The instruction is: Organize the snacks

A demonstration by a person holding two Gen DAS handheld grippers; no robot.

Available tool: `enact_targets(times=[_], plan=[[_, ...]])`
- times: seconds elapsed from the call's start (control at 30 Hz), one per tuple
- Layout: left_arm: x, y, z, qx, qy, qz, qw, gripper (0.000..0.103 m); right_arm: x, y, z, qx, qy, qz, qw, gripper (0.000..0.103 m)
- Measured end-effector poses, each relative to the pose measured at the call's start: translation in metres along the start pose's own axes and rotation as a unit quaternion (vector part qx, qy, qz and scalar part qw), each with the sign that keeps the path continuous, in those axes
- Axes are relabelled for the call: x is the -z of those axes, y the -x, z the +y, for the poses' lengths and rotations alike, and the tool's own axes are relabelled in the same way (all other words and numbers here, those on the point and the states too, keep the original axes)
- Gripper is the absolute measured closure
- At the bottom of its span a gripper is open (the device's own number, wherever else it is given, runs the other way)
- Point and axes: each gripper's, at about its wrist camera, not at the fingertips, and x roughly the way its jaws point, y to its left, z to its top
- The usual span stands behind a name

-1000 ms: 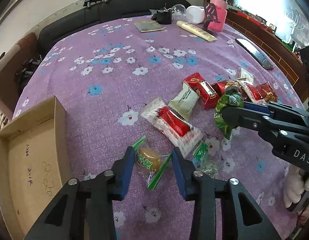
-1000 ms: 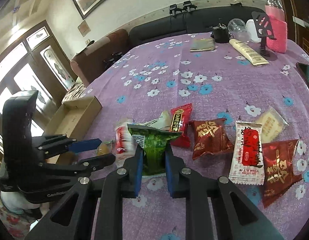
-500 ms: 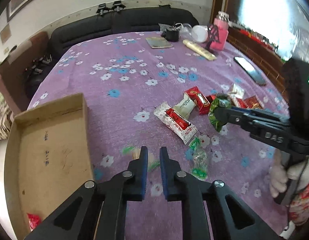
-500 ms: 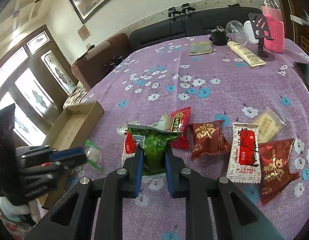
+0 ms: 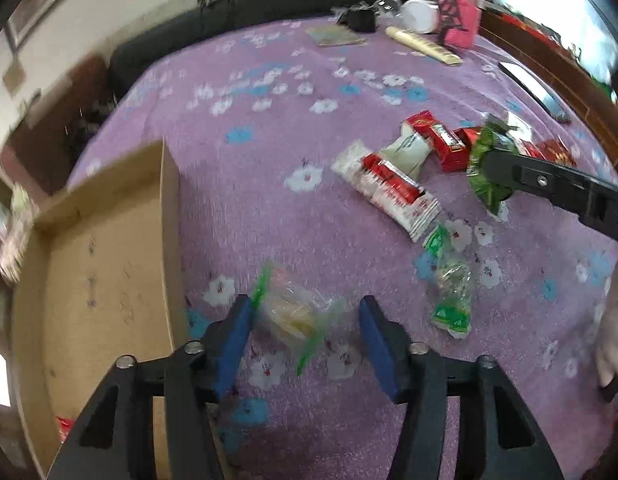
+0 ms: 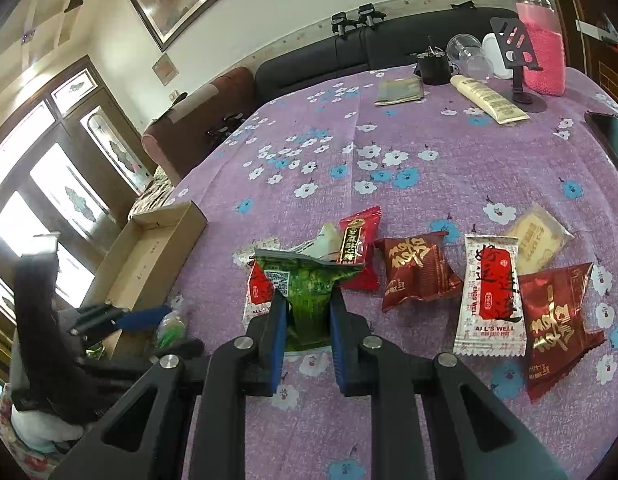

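My left gripper (image 5: 306,305) hangs over the purple cloth just right of the cardboard box (image 5: 105,260). Its jaws are opening. A clear packet with green ends (image 5: 289,316) lies blurred between them, near the left pad and apart from the right one. I cannot tell whether it rests on the cloth. My right gripper (image 6: 308,300) is shut on a green packet (image 6: 309,280), held upright above the snack pile. A white-and-red bar (image 5: 389,188) and another green-ended packet (image 5: 451,288) lie to the right. Several red packets (image 6: 417,272) lie in a row.
A small red item (image 5: 63,426) sits in the box's near corner. A pink bottle (image 6: 543,40), a phone stand (image 6: 517,44), a cream tube (image 6: 489,98) and a booklet (image 6: 401,90) stand at the far end. A phone (image 6: 613,136) lies by the right edge.
Half a second ago the left jaws were closed on the clear packet; now they have parted around it, and the gripper has shifted a little. The right gripper has kept still with its green packet.
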Motion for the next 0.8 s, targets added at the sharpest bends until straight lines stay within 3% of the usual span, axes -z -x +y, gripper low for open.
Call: enact_targets(times=[0.17, 0.3, 0.53, 0.63, 0.7, 0.73, 0.8], plan=[[0.001, 0.011, 0.001, 0.003, 0.007, -0.028, 0.9996, 0.073, 0.000, 0.000, -0.001, 0.000, -0.001, -0.002, 1.000, 0.084], [0.004, 0.034, 0.013, 0.030, 0.036, -0.051, 0.9976, 0.086, 0.002, 0.000, 0.001, 0.001, 0.003, -0.002, 1.000, 0.084], [0.029, 0.065, 0.052, 0.076, 0.098, -0.077, 0.9893, 0.087, 0.008, 0.001, 0.022, 0.012, 0.026, 0.003, 1.000, 0.084], [0.028, 0.056, 0.049, 0.099, 0.113, -0.065, 0.9865, 0.082, 0.013, 0.005, 0.032, 0.009, 0.026, 0.004, 1.000, 0.084], [0.024, 0.047, 0.037, 0.105, 0.103, -0.055, 0.9876, 0.067, 0.018, 0.011, 0.040, 0.004, 0.027, 0.004, 1.000, 0.084], [0.020, 0.038, 0.027, 0.102, 0.092, -0.045, 0.9895, 0.055, 0.019, 0.014, 0.042, 0.003, 0.028, 0.003, 1.000, 0.084], [0.013, 0.021, 0.015, 0.088, 0.082, -0.023, 0.9925, 0.051, 0.023, 0.023, 0.048, -0.003, 0.031, 0.001, 1.000, 0.084]])
